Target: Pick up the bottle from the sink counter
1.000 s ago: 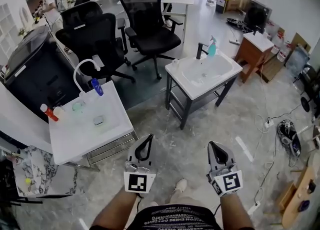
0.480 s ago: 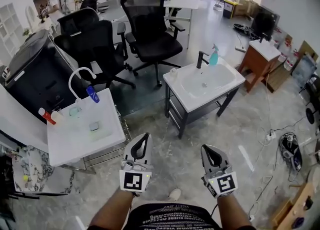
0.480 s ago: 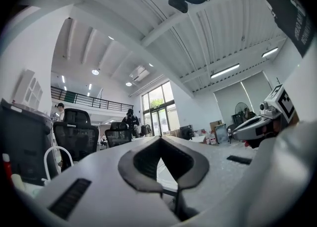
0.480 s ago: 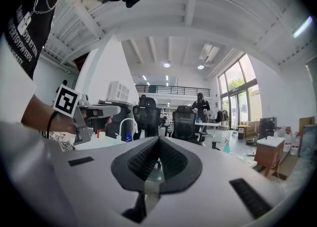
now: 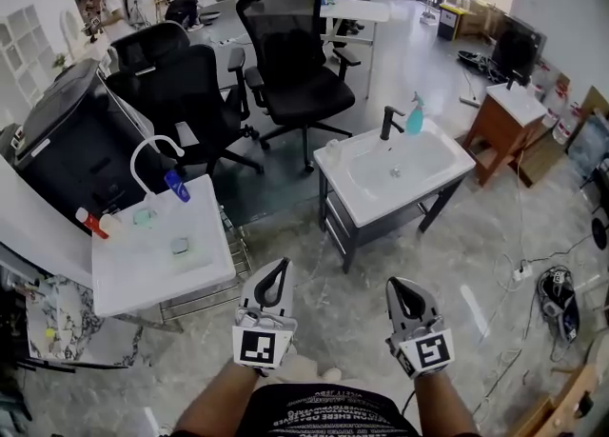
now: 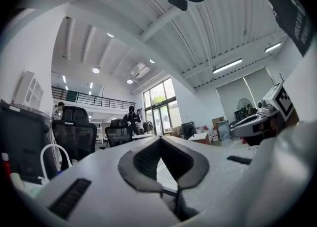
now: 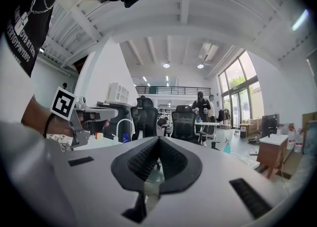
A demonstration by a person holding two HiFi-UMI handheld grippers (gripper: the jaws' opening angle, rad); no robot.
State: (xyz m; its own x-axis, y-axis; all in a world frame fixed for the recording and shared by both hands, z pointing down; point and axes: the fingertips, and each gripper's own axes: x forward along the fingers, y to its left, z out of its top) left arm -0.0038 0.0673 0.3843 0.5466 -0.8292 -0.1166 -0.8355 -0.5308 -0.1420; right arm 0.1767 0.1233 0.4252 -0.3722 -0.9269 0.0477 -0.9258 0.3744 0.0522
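Observation:
A teal spray bottle (image 5: 416,116) stands at the back of the right sink counter (image 5: 354,195), beside a black tap (image 5: 387,122); it also shows in the right gripper view (image 7: 227,146). On the left sink counter (image 5: 128,278) a blue bottle (image 5: 177,185) stands by a white tap (image 5: 152,154), and a red bottle (image 5: 92,224) lies near the edge. My left gripper (image 5: 279,266) and right gripper (image 5: 395,285) hang low over the floor, well short of both counters. Both are shut and hold nothing.
Black office chairs (image 5: 295,64) stand behind the sinks. A dark cabinet (image 5: 67,140) is at the left and a wooden stand (image 5: 504,126) at the right. Cables and a power strip (image 5: 521,271) lie on the marble floor. People stand far back.
The head view has shifted a little, so the sinks sit slightly differently in the picture. Both grippers stay shut and side by side near the body.

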